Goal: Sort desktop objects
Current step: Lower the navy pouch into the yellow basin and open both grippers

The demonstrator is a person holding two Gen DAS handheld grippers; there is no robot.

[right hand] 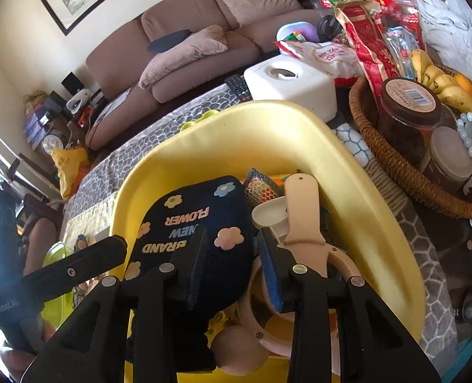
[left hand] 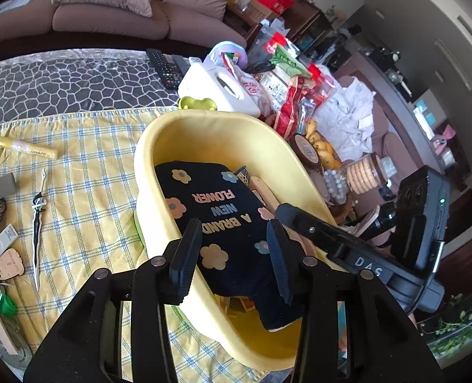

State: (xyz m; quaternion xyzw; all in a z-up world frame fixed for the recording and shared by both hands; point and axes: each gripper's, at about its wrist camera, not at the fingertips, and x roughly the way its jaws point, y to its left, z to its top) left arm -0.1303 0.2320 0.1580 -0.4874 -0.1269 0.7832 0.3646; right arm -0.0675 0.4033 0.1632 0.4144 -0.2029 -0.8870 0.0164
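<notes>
A black pouch [left hand: 216, 210] [right hand: 184, 217] with flower prints and the words "A BRAND NEW FLOWER" lies tilted inside a yellow tub [left hand: 146, 146] [right hand: 267, 111]. My right gripper [right hand: 232, 242] is shut on the pouch's right part, beside a beige plastic tool [right hand: 303, 210]. My left gripper [left hand: 232, 239] straddles the pouch's near end, with its pads standing loose at the sides and one over the tub's rim. One right finger [left hand: 299, 220] reaches in from the right. A left finger [right hand: 101, 255] shows at the tub's left rim.
On the checked cloth left of the tub lie a dagger-shaped opener [left hand: 38, 223], a yellow tube [left hand: 25, 148] and a wooden tag [left hand: 9, 261]. Behind the tub stand a white tissue box [left hand: 216, 89] and snack bags. A wicker basket [right hand: 379, 146] of jars and bananas sits right.
</notes>
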